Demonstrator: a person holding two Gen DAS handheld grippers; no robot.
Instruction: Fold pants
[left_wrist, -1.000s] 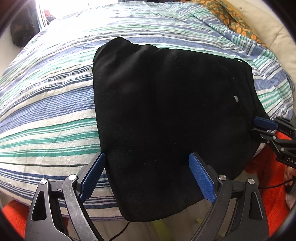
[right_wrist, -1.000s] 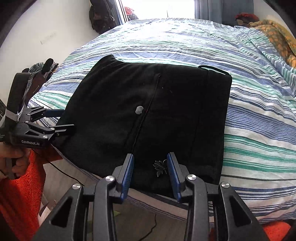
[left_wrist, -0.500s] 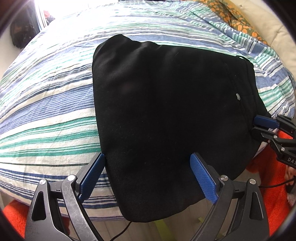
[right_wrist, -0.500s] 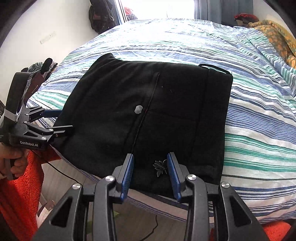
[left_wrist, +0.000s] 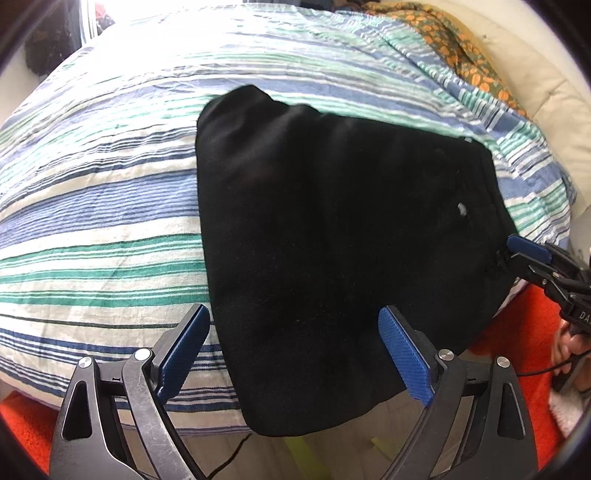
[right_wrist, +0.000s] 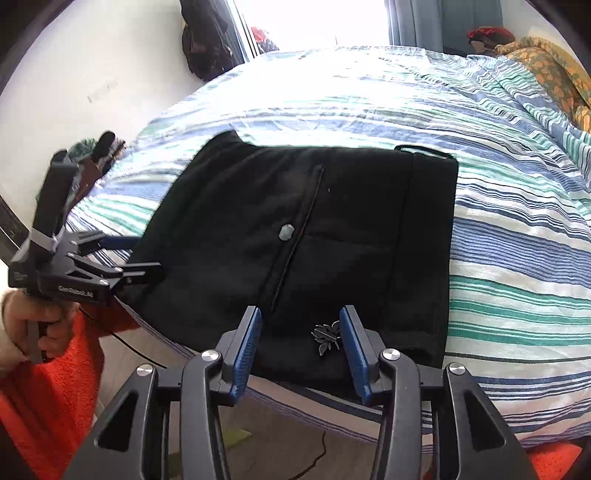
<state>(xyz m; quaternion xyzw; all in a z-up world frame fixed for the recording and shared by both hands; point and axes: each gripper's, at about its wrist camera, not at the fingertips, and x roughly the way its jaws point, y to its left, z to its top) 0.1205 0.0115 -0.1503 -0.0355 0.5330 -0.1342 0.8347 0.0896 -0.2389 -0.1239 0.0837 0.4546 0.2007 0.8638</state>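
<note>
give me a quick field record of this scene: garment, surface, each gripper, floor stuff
garment: black pants, folded into a compact block, lying flat at the bed's near edge
detail: small grey button beside a seam; leaf emblem near the near hem
surface: striped bedspread, blue, green and white
left gripper: jaws wide, nothing pinched, near corner of the pants between them
right gripper: jaws have just been opening, pads off the cloth, either side of the emblem
floor: orange rug
</note>
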